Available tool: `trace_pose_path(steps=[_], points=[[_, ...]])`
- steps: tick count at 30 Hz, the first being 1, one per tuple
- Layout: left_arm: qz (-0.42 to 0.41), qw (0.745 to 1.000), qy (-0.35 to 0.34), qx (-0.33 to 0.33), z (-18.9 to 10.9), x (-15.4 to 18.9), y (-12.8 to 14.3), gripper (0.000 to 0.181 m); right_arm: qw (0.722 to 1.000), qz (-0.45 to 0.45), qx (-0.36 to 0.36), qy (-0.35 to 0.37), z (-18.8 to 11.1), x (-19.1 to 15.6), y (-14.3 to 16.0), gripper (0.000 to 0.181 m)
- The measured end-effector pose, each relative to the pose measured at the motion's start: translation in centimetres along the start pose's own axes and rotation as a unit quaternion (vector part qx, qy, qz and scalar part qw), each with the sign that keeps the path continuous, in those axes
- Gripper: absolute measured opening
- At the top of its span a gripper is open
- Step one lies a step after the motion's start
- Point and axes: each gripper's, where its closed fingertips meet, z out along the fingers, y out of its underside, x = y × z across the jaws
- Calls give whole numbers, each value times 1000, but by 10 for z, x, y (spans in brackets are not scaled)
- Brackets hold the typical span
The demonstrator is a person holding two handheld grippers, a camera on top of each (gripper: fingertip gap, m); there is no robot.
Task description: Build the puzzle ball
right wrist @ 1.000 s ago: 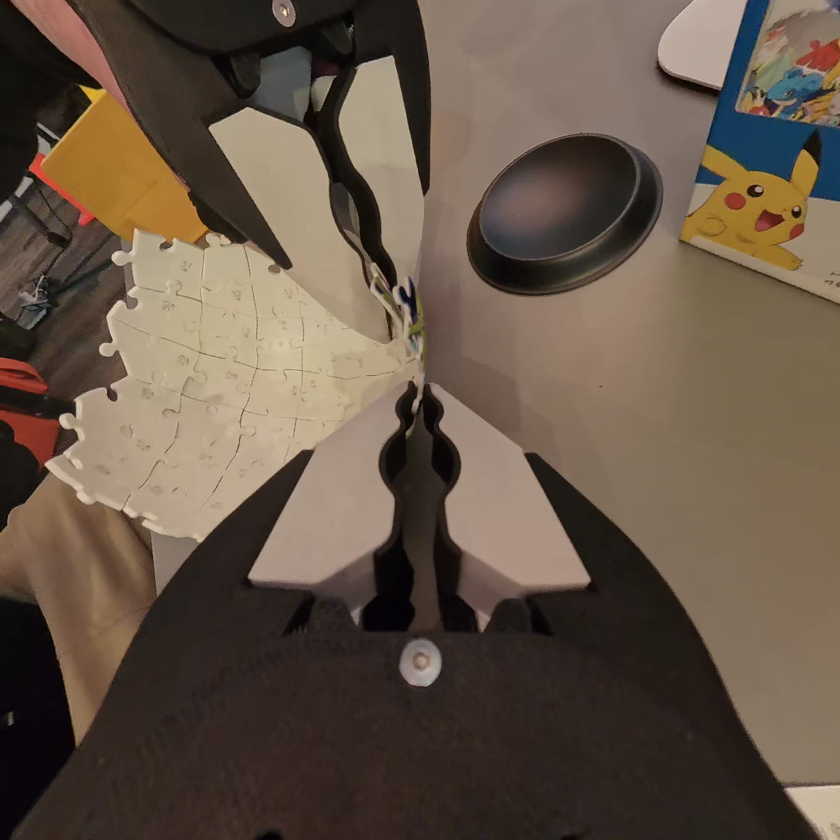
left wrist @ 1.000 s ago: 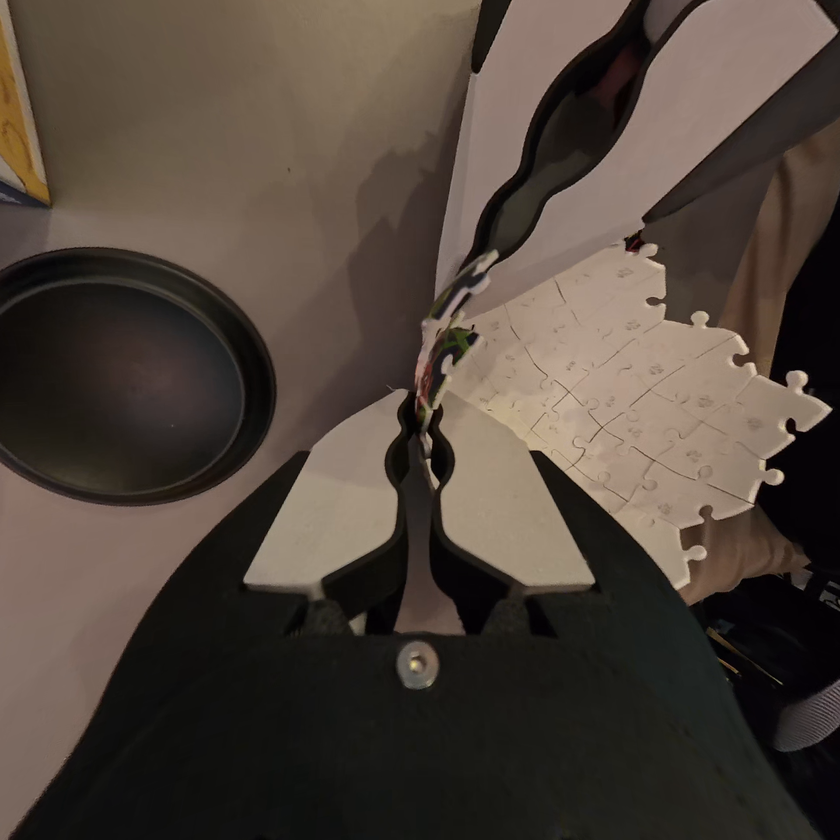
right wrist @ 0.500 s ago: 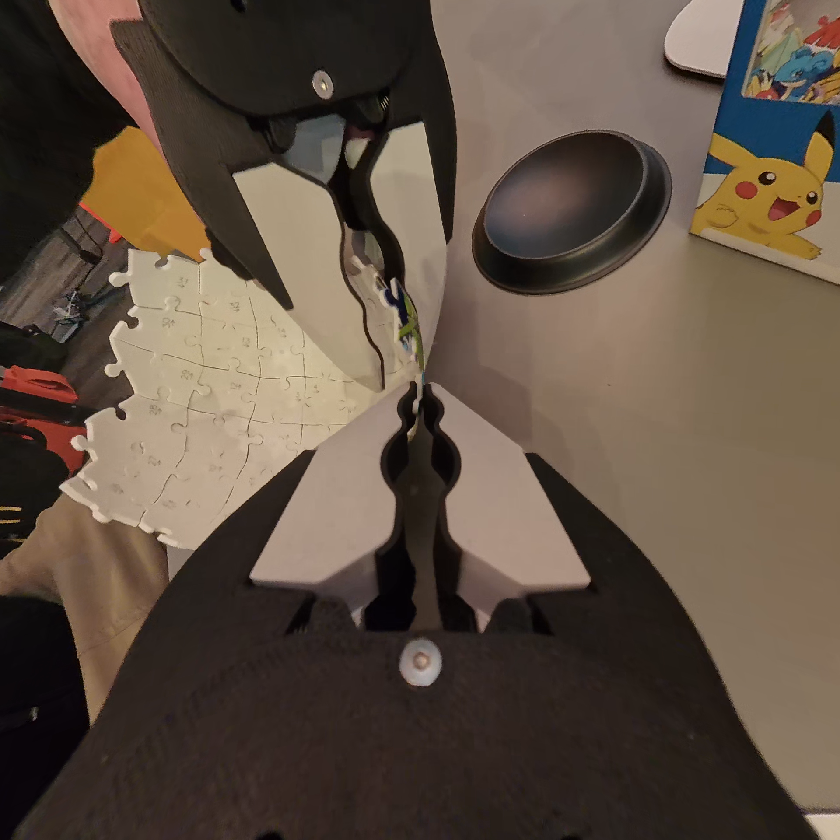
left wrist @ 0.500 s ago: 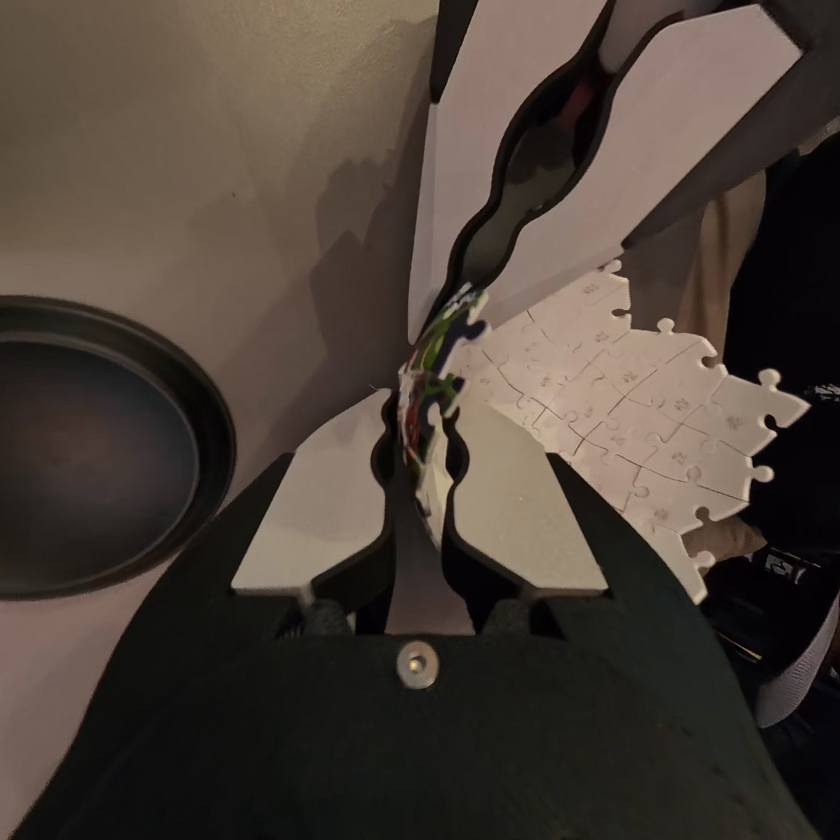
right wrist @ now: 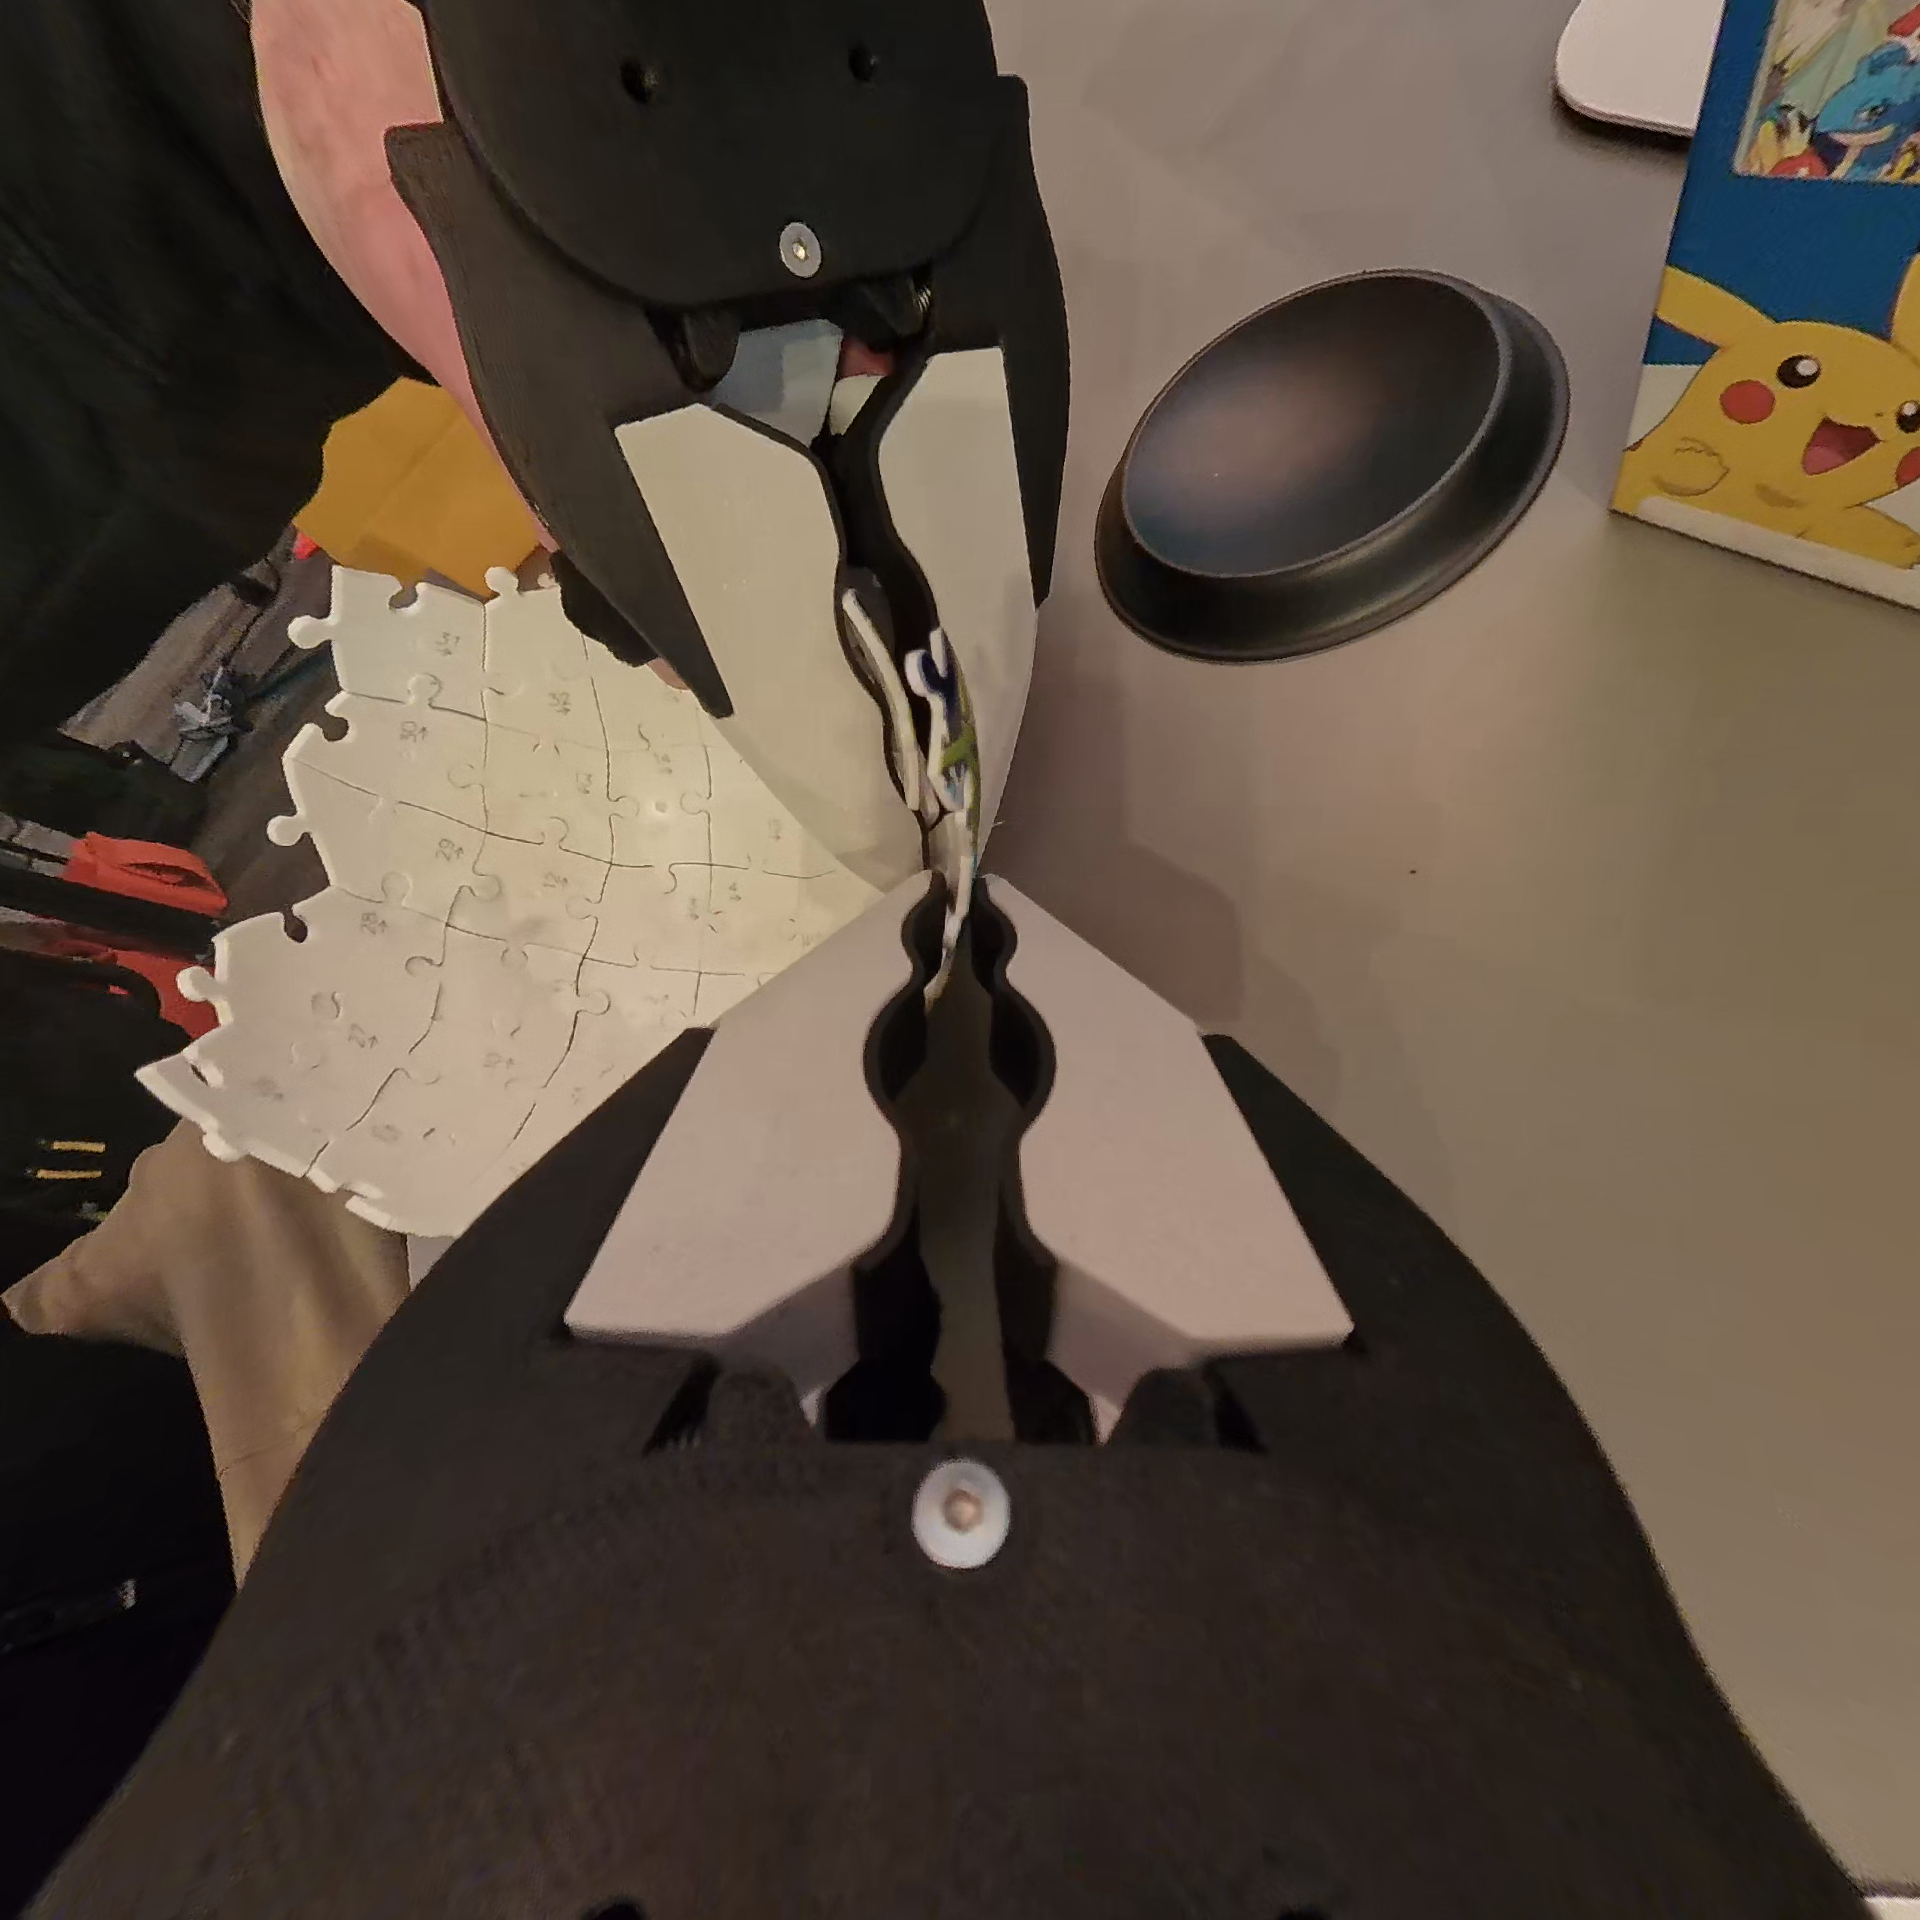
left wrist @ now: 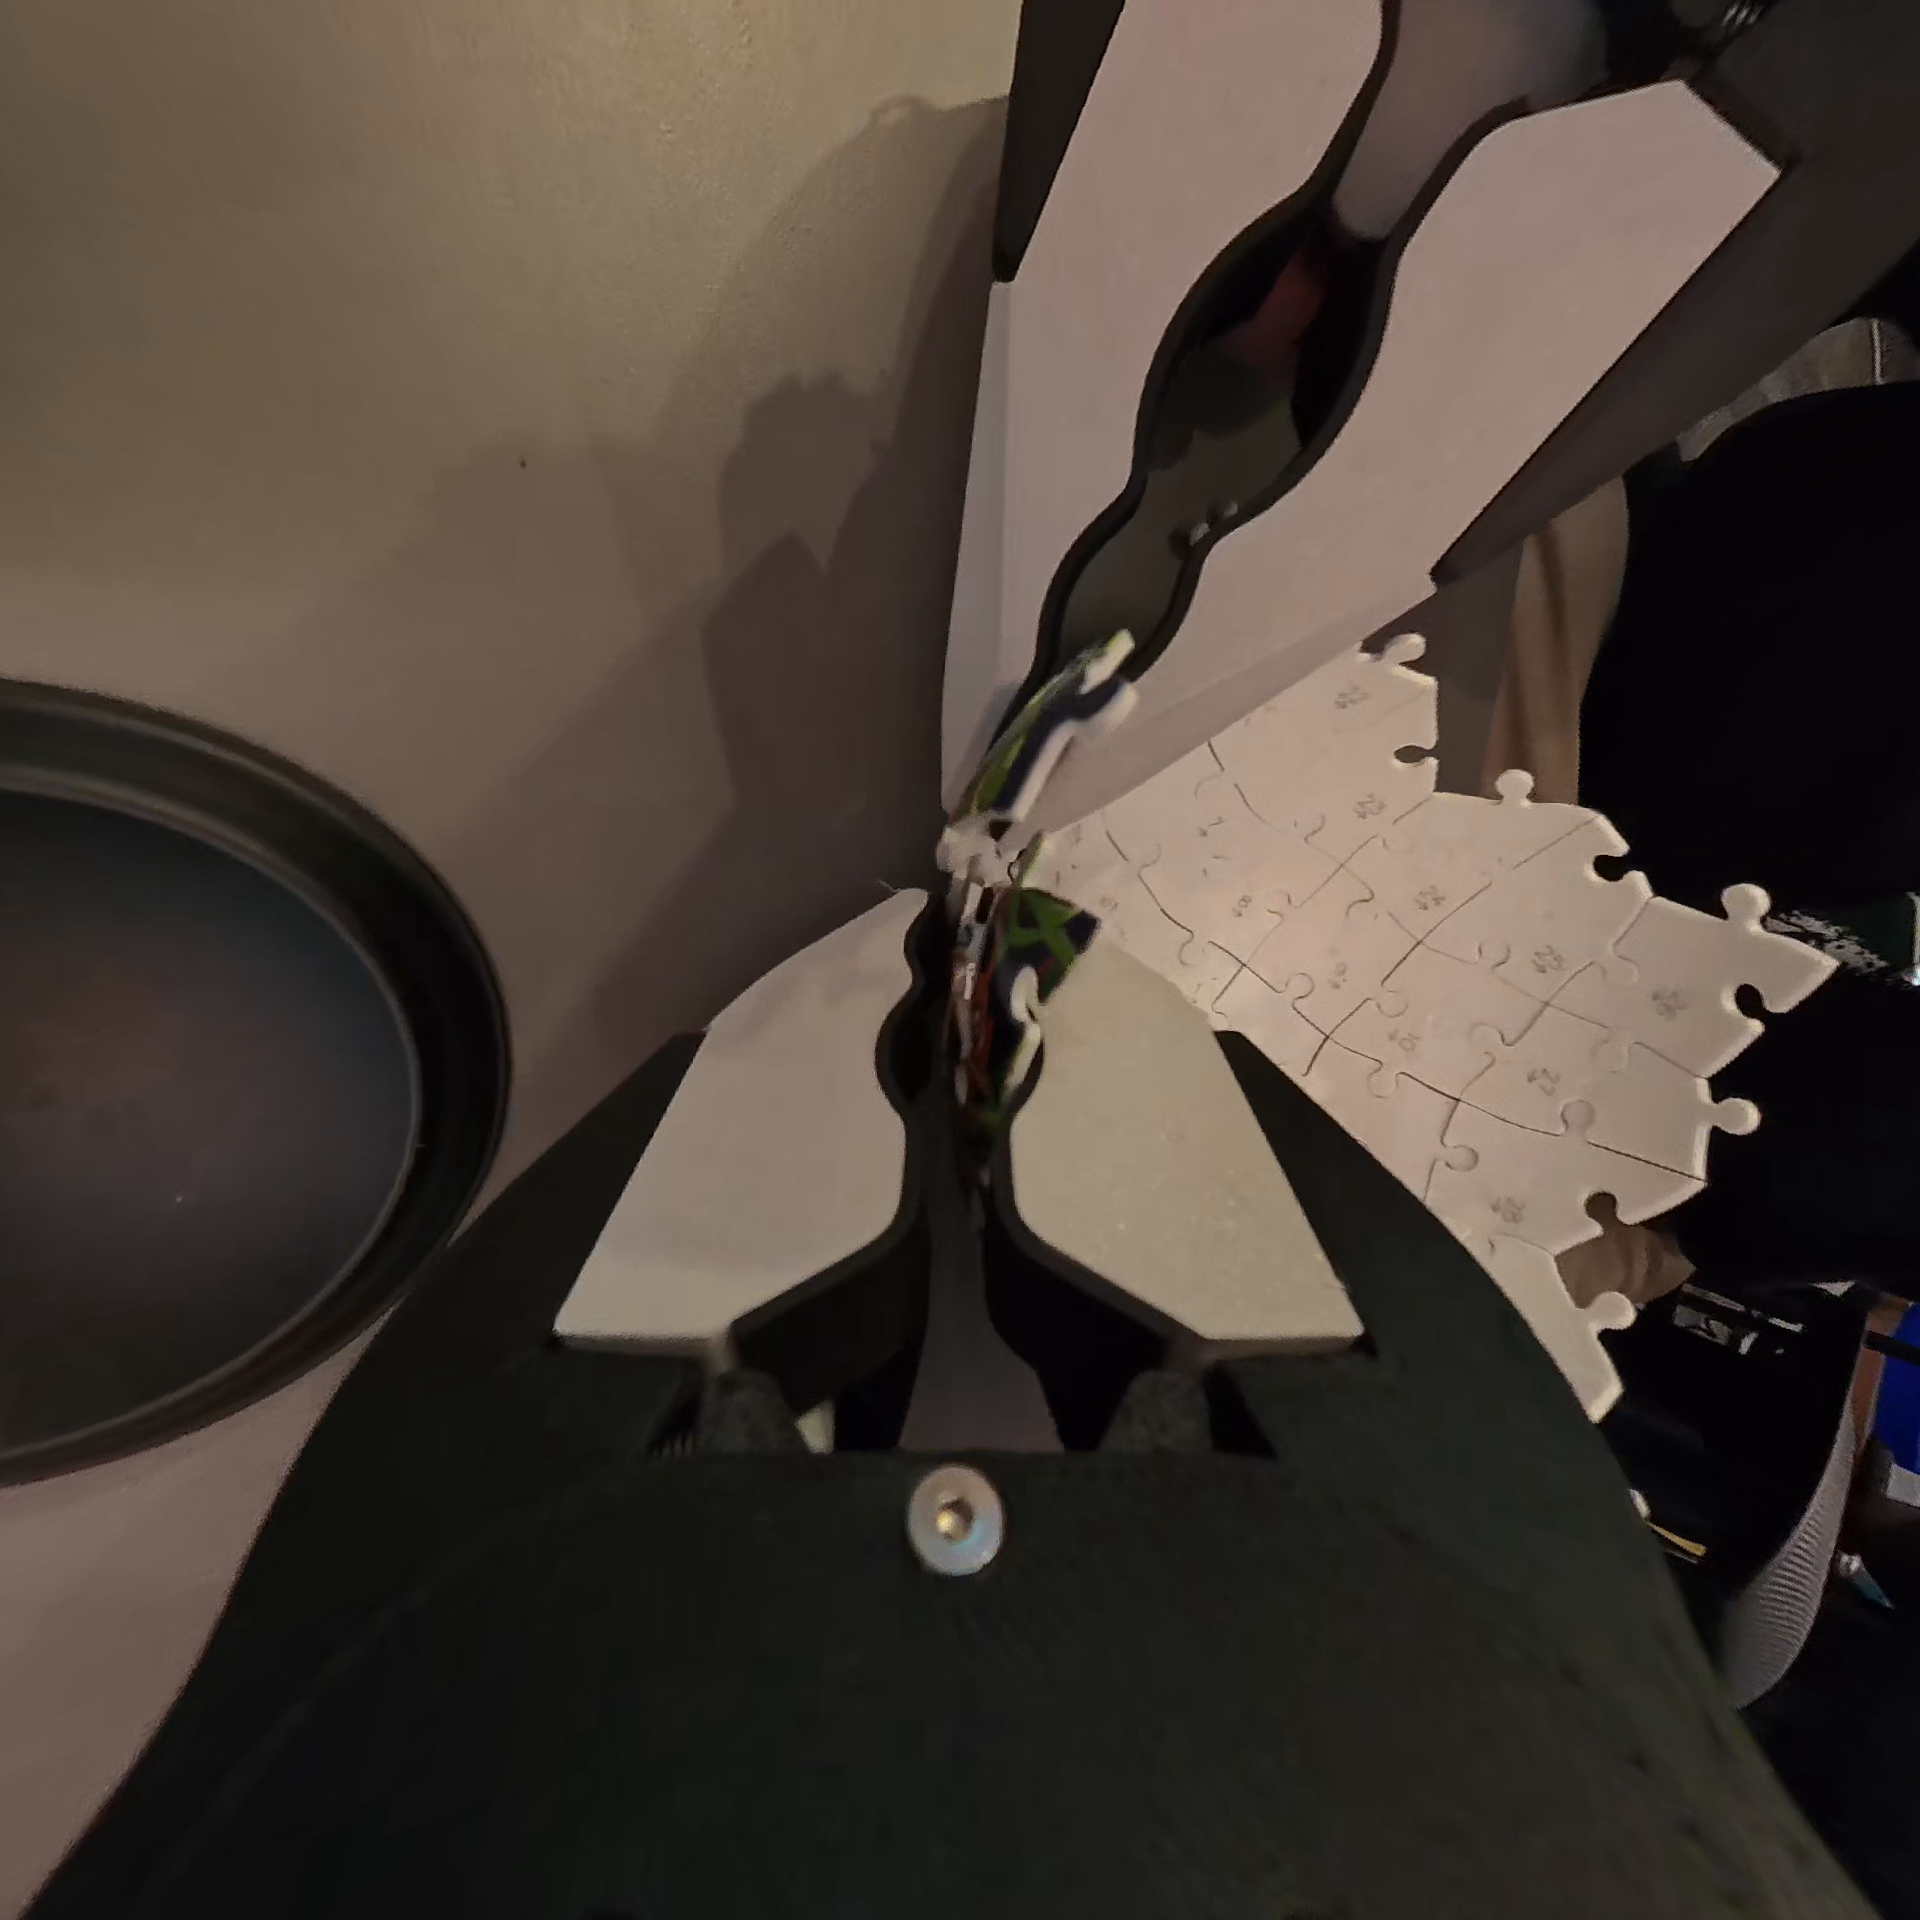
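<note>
Left wrist view: left tool clamps puzzle shell.

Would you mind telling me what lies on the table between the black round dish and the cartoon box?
Nothing: in the right wrist view the grey table is bare between the black dish and the cartoon box.

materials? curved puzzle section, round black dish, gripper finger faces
Curved puzzle section: looks like rigid moulded plastic, matte white inside; it keeps its dome shape with crisp tabs.
Round black dish: probably plastic or coated metal, smooth satin black with a soft sheen; can't tell which.
Left gripper and right gripper: pale fingers look like grainy matte printed plastic, in black textured bodies.
</note>
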Motion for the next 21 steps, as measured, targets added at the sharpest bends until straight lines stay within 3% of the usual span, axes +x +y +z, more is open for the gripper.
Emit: trace_pose_path(steps=[13, 21], points=[[7, 1000, -4, -13, 0, 2, 0, 5, 999, -28, -33, -2, 1, -4, 7, 1], [8, 1000, -2, 1, 0, 1, -1, 5, 999, 28, -5, -29, 1, -3, 4, 0]])
